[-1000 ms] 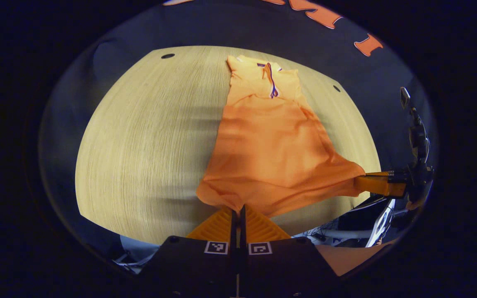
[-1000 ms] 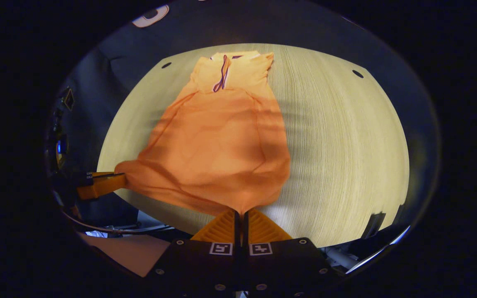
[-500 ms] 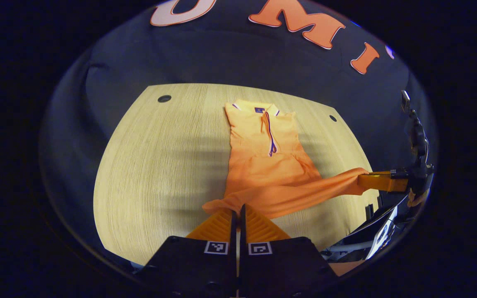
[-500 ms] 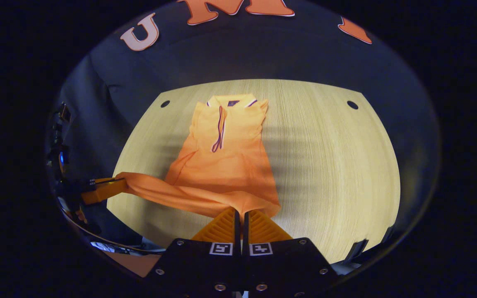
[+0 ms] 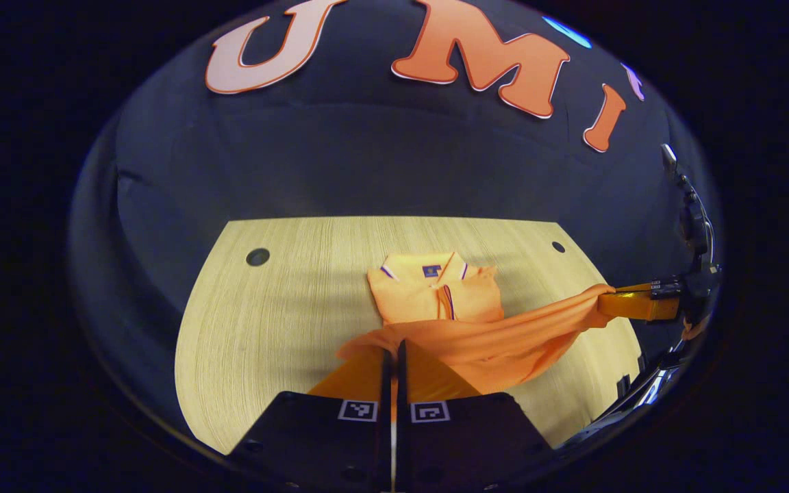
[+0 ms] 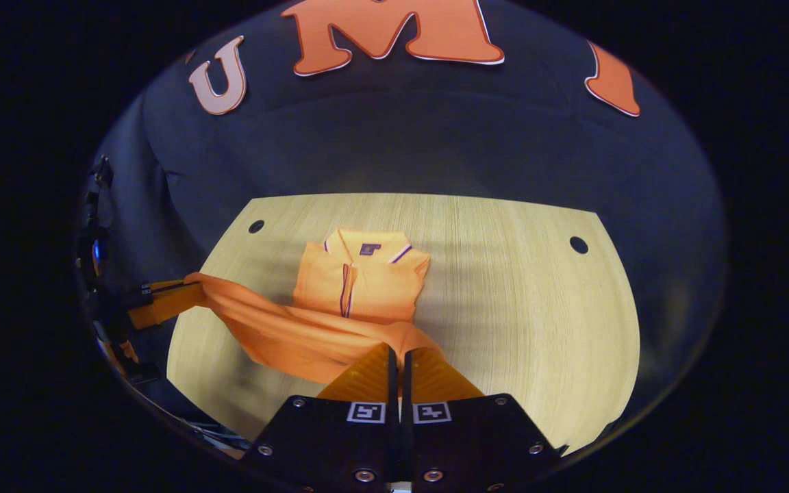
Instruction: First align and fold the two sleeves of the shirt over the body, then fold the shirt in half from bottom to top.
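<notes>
An orange polo shirt (image 5: pixel 435 298) lies on the wooden table (image 5: pixel 271 322), collar at the far end and sleeves folded in. Its bottom hem is lifted off the table and hangs as a band over the body, close to the collar. My left gripper (image 5: pixel 392 346) is shut on one hem corner. In the left gripper view my right gripper (image 5: pixel 605 301) pinches the other corner at the right. The right gripper view shows the shirt (image 6: pixel 360 287), my right gripper (image 6: pixel 398 350) shut on its corner, and my left gripper (image 6: pixel 196 294) holding the hem at the left.
The table (image 6: pixel 524 294) has round holes near its far corners (image 5: pixel 257 257) (image 6: pixel 578 244). The black cloth wall rises right behind the table's far edge. Bare wood stretches on either side of the shirt.
Both grippers have risen and carried the hem forward over the body toward the collar. The flat lower half of the shirt is now doubled over, and less of the body shows.
</notes>
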The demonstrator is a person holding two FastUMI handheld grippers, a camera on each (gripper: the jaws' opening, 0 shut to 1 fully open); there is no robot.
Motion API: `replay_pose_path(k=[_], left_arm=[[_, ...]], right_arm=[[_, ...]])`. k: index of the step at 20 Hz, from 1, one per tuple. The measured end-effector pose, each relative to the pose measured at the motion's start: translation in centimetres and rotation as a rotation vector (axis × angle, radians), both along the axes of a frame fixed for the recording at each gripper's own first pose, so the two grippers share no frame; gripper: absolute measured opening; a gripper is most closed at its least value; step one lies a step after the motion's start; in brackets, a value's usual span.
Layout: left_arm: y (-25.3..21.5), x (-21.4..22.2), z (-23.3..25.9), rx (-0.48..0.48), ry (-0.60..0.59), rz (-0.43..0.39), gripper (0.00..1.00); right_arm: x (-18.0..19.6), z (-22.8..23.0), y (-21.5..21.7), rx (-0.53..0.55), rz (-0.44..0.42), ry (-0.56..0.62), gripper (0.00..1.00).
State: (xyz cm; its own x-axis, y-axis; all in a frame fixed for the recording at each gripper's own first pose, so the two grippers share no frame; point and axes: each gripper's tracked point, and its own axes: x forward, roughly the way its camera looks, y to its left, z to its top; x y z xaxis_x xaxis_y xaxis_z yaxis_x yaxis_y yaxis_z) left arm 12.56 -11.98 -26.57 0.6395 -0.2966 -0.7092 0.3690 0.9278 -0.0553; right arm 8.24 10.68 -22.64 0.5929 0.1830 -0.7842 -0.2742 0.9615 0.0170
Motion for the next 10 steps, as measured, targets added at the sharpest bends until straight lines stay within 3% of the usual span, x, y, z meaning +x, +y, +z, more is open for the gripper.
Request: replay_pose_path(k=[6,10], left_arm=[[-2.0,6.8,-2.4,0.014,-0.025,0.001,0.03],[-1.9,10.6,-7.4,0.018,0.045,0.078,0.03]], right_arm=[[7.3,-2.1,-0.6,-0.032,-0.053,-0.025,0.00],[11.0,-7.0,-0.8,-0.069,-0.071,0.014,0.00]])
